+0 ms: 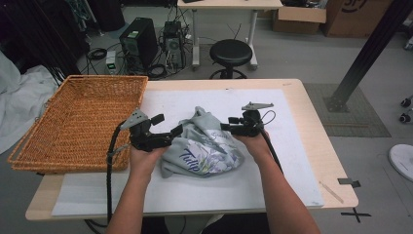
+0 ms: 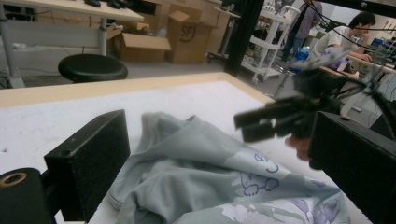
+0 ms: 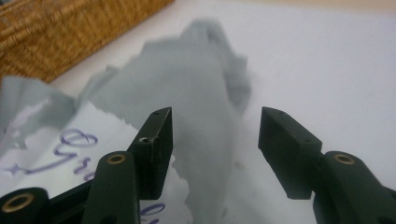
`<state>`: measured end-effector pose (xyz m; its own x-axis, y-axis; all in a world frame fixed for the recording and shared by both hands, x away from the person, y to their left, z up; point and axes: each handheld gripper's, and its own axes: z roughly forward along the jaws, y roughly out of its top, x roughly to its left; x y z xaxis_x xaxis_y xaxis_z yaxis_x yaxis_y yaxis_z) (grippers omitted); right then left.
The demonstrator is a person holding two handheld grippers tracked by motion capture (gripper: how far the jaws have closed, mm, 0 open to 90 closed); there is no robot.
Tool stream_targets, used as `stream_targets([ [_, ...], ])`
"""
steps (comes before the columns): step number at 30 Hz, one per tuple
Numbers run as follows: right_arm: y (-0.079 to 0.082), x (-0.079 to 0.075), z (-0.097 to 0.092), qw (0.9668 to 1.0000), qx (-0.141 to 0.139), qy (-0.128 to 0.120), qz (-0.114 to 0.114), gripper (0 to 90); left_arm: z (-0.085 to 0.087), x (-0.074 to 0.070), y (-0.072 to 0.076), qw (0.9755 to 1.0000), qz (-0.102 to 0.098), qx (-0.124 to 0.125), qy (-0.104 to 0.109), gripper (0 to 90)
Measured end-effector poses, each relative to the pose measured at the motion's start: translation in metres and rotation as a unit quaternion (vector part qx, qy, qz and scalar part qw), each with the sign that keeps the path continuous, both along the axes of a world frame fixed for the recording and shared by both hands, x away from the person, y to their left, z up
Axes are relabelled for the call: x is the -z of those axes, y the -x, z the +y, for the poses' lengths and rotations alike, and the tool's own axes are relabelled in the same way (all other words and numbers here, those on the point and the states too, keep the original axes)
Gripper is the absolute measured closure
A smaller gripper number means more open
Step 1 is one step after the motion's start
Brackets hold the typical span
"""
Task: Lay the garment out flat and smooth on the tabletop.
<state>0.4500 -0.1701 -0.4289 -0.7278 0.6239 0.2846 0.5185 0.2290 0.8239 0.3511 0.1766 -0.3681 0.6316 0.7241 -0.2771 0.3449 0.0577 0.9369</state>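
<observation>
The grey shirt [image 1: 203, 146] lies crumpled on the white mat [image 1: 272, 185] near the middle of the table [image 1: 311, 122], with the wicker basket [image 1: 78, 117] just to its left. Its printed front faces up and its long axis runs from the near-left bulk to a raised fold at the far side.

Your left gripper [image 1: 170, 134] sits at the shirt's left edge. In the left gripper view its jaws stand wide, with fabric lying between and below them; the pads do not appear to press on the cloth, though the contact point falls low in that view and cannot be confirmed.

Your right gripper [image 1: 229, 127] is at the shirt's upper right edge, pointing left toward the cloth. Its jaws are about half open and hold nothing: in the right gripper view, the raised grey fold [image 3: 205, 93] lies straight ahead of the gap, slightly toward the left jaw.

The deciding relation is this: the fold lies ahead of the right gripper, along its pointing line. Advance along that line until the fold sits between the pads, then close. The right gripper is likely the better placed for that fold.
</observation>
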Motion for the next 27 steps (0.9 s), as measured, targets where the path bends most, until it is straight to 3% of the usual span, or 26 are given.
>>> stream_targets([
  [1, 0.000, 0.005, 0.003, 0.9998, -0.012, -0.002, 0.016, 52.7, 0.000, 0.001, -0.001, 1.0000, 0.002, 0.003, 0.000, 6.2],
  [2, 0.002, 0.010, 0.009, 0.9986, -0.043, 0.002, 0.029, 69.6, 0.000, 0.002, -0.002, 1.0000, 0.003, 0.004, 0.000, 6.2],
  [3, 0.002, 0.010, 0.009, 0.9986, -0.043, 0.002, 0.029, 69.6, 0.000, 0.002, -0.003, 1.0000, 0.004, 0.006, -0.002, 6.2],
  [4, 0.005, 0.010, 0.012, 0.9982, -0.054, 0.013, 0.023, 79.0, 0.000, 0.003, -0.003, 0.9999, 0.004, 0.010, -0.002, 6.2],
  [6, 0.010, 0.004, 0.014, 0.9982, -0.053, 0.029, -0.002, 88.7, 0.000, 0.002, -0.002, 0.9999, 0.004, 0.012, -0.003, 6.3],
  [8, 0.016, -0.008, 0.012, 0.9977, -0.052, 0.022, -0.037, 90.0, 0.002, 0.001, -0.002, 0.9999, 0.004, 0.012, 0.000, 6.3],
  [9, 0.020, -0.016, 0.011, 0.9966, -0.055, 0.014, -0.060, 90.0, 0.003, 0.000, -0.002, 0.9999, 0.006, 0.009, 0.002, 6.3],
  [10, 0.030, -0.034, 0.009, 0.9922, -0.067, 0.000, -0.105, 90.0, 0.005, -0.002, -0.002, 0.9999, 0.006, 0.004, 0.012, 6.3],
  [11, 0.030, -0.034, 0.009, 0.9922, -0.067, 0.000, -0.105, 90.0, 0.005, -0.002, -0.002, 0.9999, 0.006, 0.004, 0.012, 6.3],
  [14, 0.051, -0.062, 0.011, 0.9864, -0.088, -0.008, -0.139, 89.3, 0.009, -0.006, -0.002, 0.9999, 0.003, 0.001, 0.015, 6.4],
  [15, 0.054, -0.064, 0.011, 0.9873, -0.080, 0.000, -0.137, 79.8, 0.009, -0.006, -0.002, 0.9999, 0.003, 0.001, 0.015, 6.4],
  [19, 0.049, -0.052, 0.007, 0.9937, -0.030, 0.007, -0.108, 57.8, 0.007, -0.011, 0.002, 0.9999, -0.009, 0.009, 0.007, 6.4],
  [21, 0.046, -0.047, 0.006, 0.9952, -0.017, 0.010, -0.095, 55.8, 0.007, -0.012, 0.004, 0.9998, -0.011, 0.011, 0.008, 6.4],
  [22, 0.039, -0.035, 0.006, 0.9977, 0.001, 0.018, -0.065, 46.9, 0.008, -0.012, 0.004, 0.9998, -0.012, 0.012, 0.007, 6.4],
  [23, 0.039, -0.035, 0.006, 0.9977, 0.001, 0.018, -0.065, 46.9, 0.008, -0.013, 0.005, 0.9998, -0.014, 0.011, 0.006, 6.4],
  [24, 0.032, -0.023, 0.009, 0.9990, 0.013, 0.026, -0.035, 44.1, 0.010, -0.013, 0.005, 0.9998, -0.015, 0.009, 0.005, 6.4],
  [25, 0.032, -0.023, 0.009, 0.9990, 0.013, 0.026, -0.035, 44.1, 0.010, -0.013, 0.005, 0.9998, -0.015, 0.009, 0.005, 6.3],
  [26, 0.026, -0.012, 0.013, 0.9994, 0.012, 0.031, -0.008, 44.4, 0.012, -0.012, 0.005, 0.9998, -0.017, 0.009, 0.004, 6.3],
  [27, 0.024, -0.007, 0.015, 0.9992, 0.010, 0.038, 0.003, 44.4, 0.012, -0.012, 0.005, 0.9998, -0.017, 0.009, 0.004, 6.4],
])
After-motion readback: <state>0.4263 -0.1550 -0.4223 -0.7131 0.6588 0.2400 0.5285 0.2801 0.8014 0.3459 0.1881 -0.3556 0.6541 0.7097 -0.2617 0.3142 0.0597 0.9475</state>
